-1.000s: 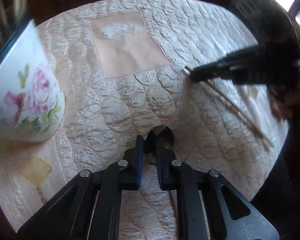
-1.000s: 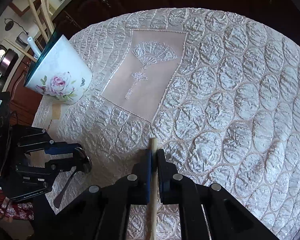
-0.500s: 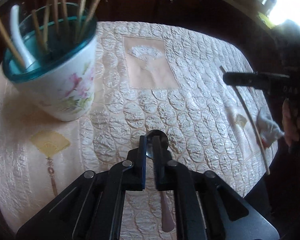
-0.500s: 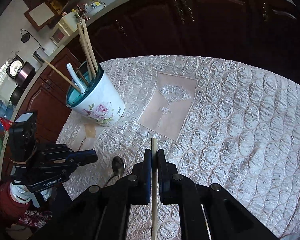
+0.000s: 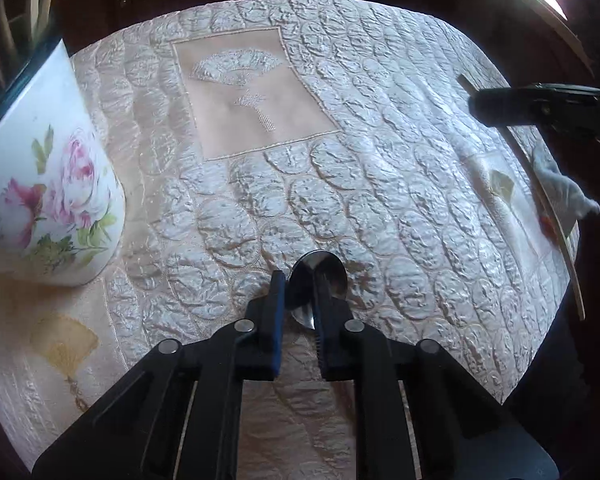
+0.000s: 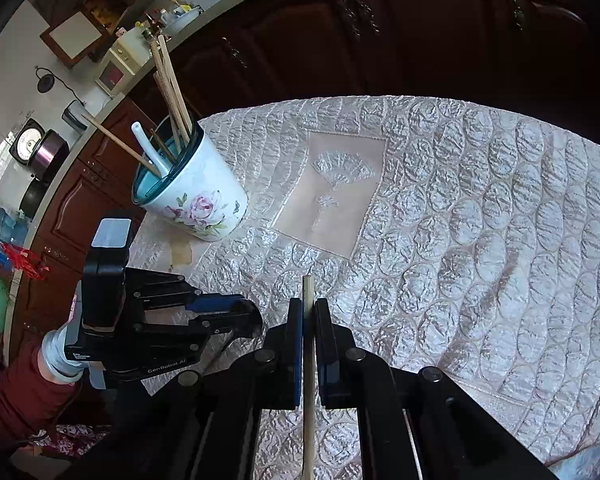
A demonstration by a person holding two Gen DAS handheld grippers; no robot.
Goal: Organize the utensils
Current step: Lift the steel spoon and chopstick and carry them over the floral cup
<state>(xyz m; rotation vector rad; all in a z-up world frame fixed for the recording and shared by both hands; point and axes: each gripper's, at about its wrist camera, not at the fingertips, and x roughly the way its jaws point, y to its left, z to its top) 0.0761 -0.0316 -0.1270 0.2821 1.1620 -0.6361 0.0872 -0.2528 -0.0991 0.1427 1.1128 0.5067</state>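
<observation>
My left claw [image 5: 300, 284] had just been closing a little on the metal spoon [image 5: 320, 268], nipping it at the neck so the bowl stood clear ahead of the tips and the handle hung free below. My right claw [image 6: 309, 304] was clenched on a wooden chopstick [image 6: 308, 289] near one end, its length running back under my hand. I judged both grips were chosen so each piece could drop end-first into the flowered cup [image 6: 204, 200], standing well apart on the quilted tablecloth [image 6: 480, 240] with other chopsticks [image 6: 172, 88] already leaning inside it.
</observation>
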